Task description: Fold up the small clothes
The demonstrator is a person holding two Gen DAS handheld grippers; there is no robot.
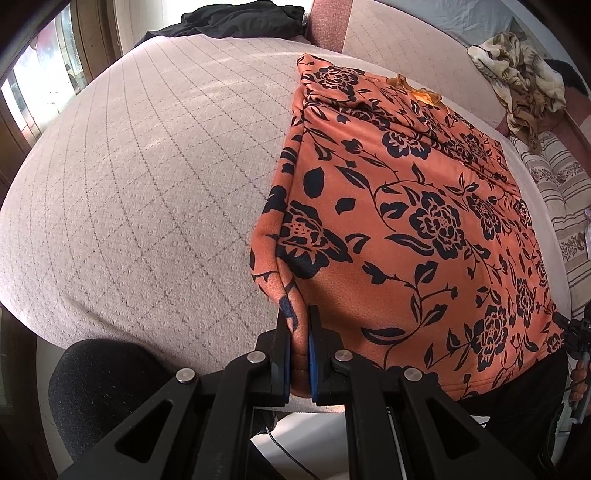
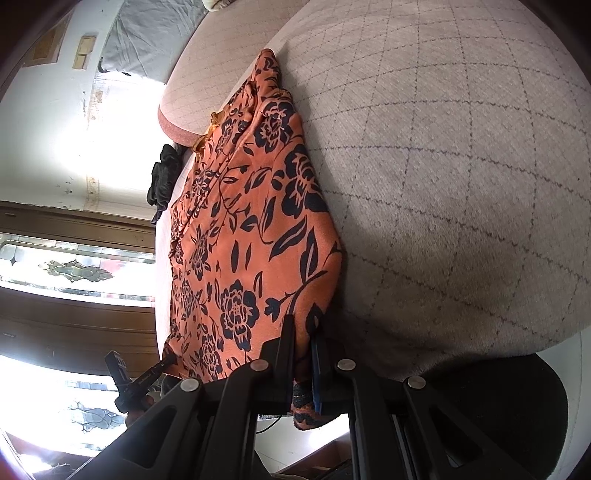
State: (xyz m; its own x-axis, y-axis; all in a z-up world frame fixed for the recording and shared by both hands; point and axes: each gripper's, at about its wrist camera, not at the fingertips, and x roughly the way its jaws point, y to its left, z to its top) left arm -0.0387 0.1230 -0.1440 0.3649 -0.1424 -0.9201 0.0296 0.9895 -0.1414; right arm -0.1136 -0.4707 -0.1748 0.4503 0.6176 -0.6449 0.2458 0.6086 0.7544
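An orange garment with a black flower print [image 1: 413, 221] lies folded on a pale quilted surface [image 1: 147, 166]. My left gripper [image 1: 298, 317] is shut on its near left corner, at the surface's front edge. In the right wrist view the same garment [image 2: 251, 229] stretches away, and my right gripper [image 2: 303, 332] is shut on its other near corner. The right gripper also shows at the far right of the left wrist view [image 1: 576, 332]; the left gripper shows at the lower left of the right wrist view [image 2: 147, 376].
A black garment [image 1: 240, 20] lies at the far edge of the surface. A crumpled beige patterned cloth [image 1: 524, 77] sits at the back right beside a striped cushion [image 1: 561, 192]. A dark rounded object [image 1: 107, 384] is below the front edge. Windows stand to the left.
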